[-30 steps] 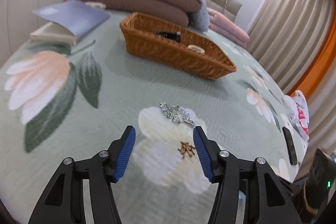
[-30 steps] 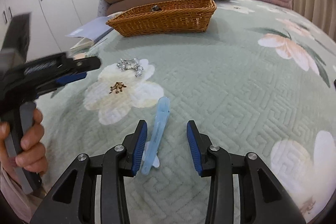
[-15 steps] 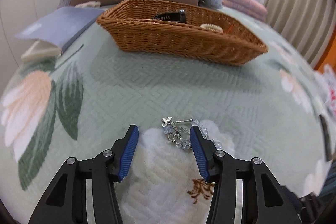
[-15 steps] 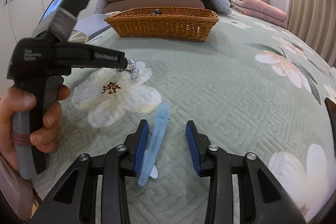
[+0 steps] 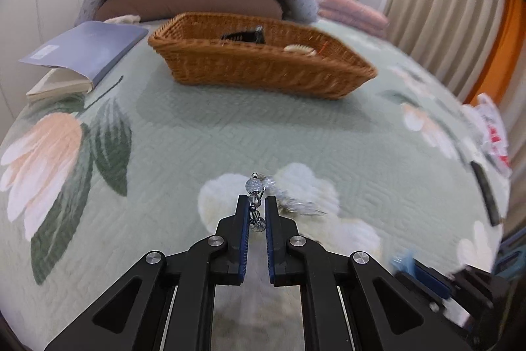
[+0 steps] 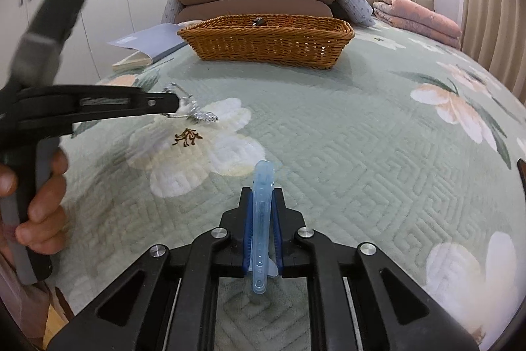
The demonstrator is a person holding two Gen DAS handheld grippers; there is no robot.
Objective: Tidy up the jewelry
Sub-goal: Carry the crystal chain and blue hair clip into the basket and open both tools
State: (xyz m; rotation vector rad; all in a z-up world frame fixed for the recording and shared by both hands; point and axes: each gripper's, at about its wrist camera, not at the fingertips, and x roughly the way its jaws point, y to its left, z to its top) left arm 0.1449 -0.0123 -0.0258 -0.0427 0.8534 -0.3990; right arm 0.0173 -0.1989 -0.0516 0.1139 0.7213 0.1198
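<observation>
Both grippers have just closed: the left gripper (image 5: 255,209) now pinches the beaded bracelet (image 5: 253,186), the right gripper (image 6: 263,203) the blue hair clip (image 6: 262,219). Both pieces sit barely above the bed (image 6: 361,153), so carrying them to the wicker basket (image 6: 266,41) probably comes next.

Beaded bracelet (image 5: 259,203), clear crystal beads w/ silver bits, pinched in the left gripper (image 5: 255,204), one end dangling over a white flower on the bed. Pale blue hair clip (image 6: 262,219), long & narrow, clamped lengthwise in the right gripper (image 6: 262,198). Wicker basket (image 5: 263,68) further back, a dark item + a pale item inside.
</observation>
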